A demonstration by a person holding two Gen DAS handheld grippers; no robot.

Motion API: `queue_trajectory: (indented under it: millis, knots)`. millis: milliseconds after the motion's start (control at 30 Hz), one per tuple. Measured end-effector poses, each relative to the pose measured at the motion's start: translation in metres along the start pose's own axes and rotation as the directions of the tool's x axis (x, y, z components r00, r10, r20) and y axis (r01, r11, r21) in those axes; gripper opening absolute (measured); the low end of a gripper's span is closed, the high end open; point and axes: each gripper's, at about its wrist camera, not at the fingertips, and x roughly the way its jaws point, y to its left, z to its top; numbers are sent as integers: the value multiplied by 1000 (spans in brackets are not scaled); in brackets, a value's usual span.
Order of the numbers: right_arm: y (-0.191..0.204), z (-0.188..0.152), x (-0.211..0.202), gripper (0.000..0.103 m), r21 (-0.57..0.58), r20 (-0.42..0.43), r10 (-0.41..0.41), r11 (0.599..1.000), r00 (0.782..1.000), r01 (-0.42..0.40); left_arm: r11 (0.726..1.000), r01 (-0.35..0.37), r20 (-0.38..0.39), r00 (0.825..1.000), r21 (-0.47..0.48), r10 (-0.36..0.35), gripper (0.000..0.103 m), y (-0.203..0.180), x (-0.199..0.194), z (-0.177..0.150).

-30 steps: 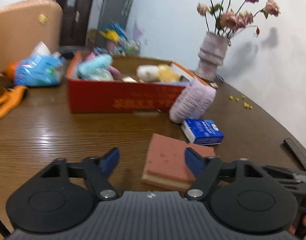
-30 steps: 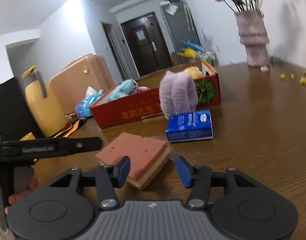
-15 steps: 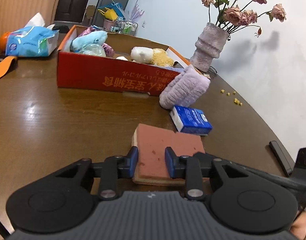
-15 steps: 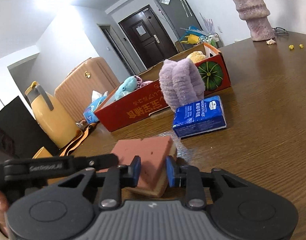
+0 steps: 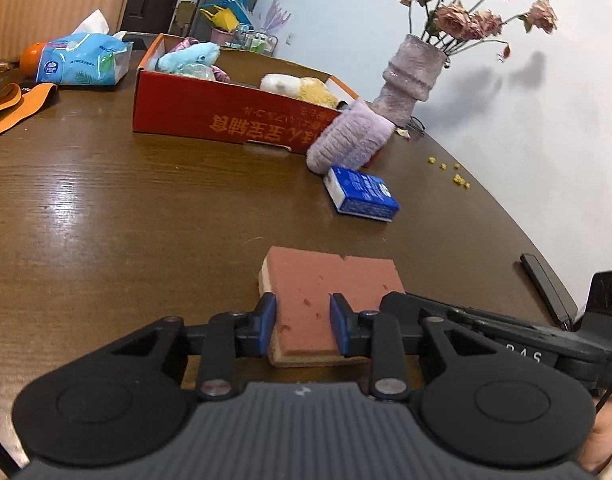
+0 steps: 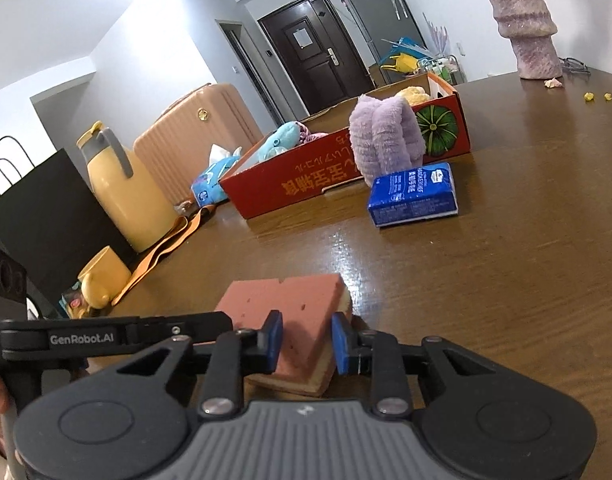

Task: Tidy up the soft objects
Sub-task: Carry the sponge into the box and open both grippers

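Observation:
A pink sponge with a tan underside (image 5: 326,288) lies low over the brown table (image 5: 126,208). My left gripper (image 5: 302,324) is shut on one end of it. My right gripper (image 6: 306,342) is shut on a corner of the same sponge (image 6: 290,300) from the other side. Farther back stands an open red cardboard box (image 5: 226,120) with plush toys inside. A purple fuzzy item (image 5: 348,138) leans on the box's front. A blue tissue pack (image 5: 362,194) lies just before it. The box (image 6: 326,176), purple item (image 6: 386,140) and pack (image 6: 414,196) also show in the right wrist view.
A pinkish vase of dried roses (image 5: 410,76) stands at the back right, with yellow crumbs (image 5: 458,178) near it. A black remote (image 5: 546,288) lies by the right edge. To the left are a blue tissue bag (image 5: 82,60), an orange strap (image 5: 18,106), a yellow jug (image 6: 122,188) and a black bag (image 6: 46,220).
Both grippers closed from open onto the pink sponge, one from each side. The left gripper moved forward toward the sponge, which now shows nearer in both views.

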Motion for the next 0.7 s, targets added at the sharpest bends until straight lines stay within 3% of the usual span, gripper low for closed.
queue_trajectory:
  millis: [233,433,700]
  knots:
    - [2,-5,-12,28,-15,10,-21,1000,1000,21,999,37,0,999,4,-37,32,-3,-5,-4]
    - [-4,-3,-10,28,11,24,-17,1000,1000,17,999,24,18,1000,-23,-24,36,-1,0,-6]
    - [6,-4,-14,21,4,35,-22,1000,999,21,999,28,76,997,-44,-25,24,-4,-18,-14]
